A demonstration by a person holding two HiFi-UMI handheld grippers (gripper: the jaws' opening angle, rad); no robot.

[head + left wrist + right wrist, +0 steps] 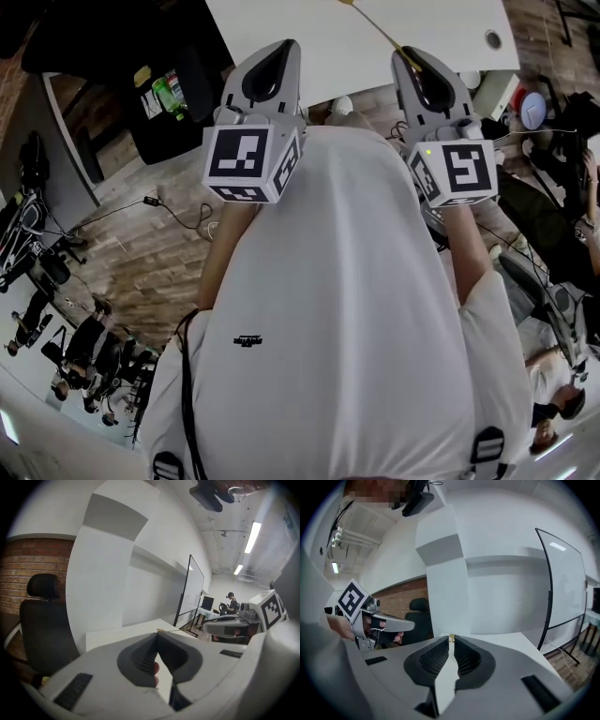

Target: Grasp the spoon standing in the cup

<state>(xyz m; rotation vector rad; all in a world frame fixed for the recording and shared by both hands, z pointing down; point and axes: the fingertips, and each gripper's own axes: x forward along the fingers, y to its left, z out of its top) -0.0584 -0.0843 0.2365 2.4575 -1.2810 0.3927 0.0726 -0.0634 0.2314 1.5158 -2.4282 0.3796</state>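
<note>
A thin gold spoon sticks out up and to the left from my right gripper, which is shut on its handle. In the right gripper view only a small gold bit of the spoon shows at the closed tips of the right gripper. The left gripper view shows the spoon as a fine gold line running toward the right gripper. My left gripper is shut with nothing in it, held level beside the right. No cup is in view. Both grippers are raised before a white-shirted torso.
A white table lies ahead over wood flooring with cables. A black office chair stands by a brick wall at the left. A whiteboard on a stand is to the right. People sit far back.
</note>
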